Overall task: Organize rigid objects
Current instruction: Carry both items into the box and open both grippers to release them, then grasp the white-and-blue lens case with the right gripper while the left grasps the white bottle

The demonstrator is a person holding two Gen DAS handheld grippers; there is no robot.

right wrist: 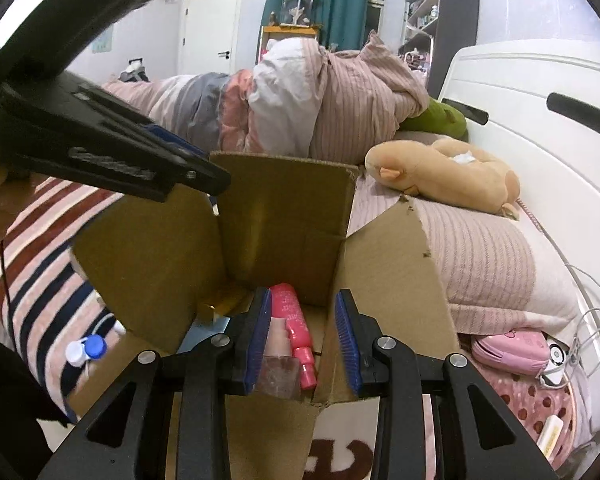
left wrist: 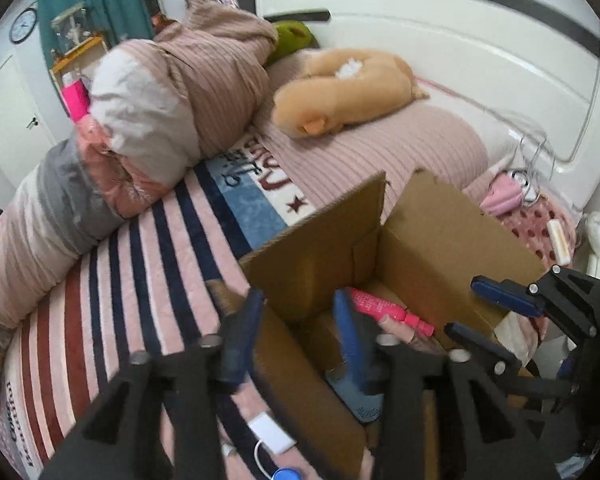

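An open cardboard box stands on the bed. Inside lie a pink bottle, a clear pinkish bottle and a blue item. My left gripper is open and empty, its fingers astride the box's left wall. My right gripper is open over the box's near edge, above the bottles, holding nothing. It also shows in the left wrist view. The left gripper shows in the right wrist view at the box's far left flap.
A white charger with cable and a blue-and-white contact lens case lie on the striped blanket left of the box. A plush toy, bunched duvet, pink case and white headboard surround it.
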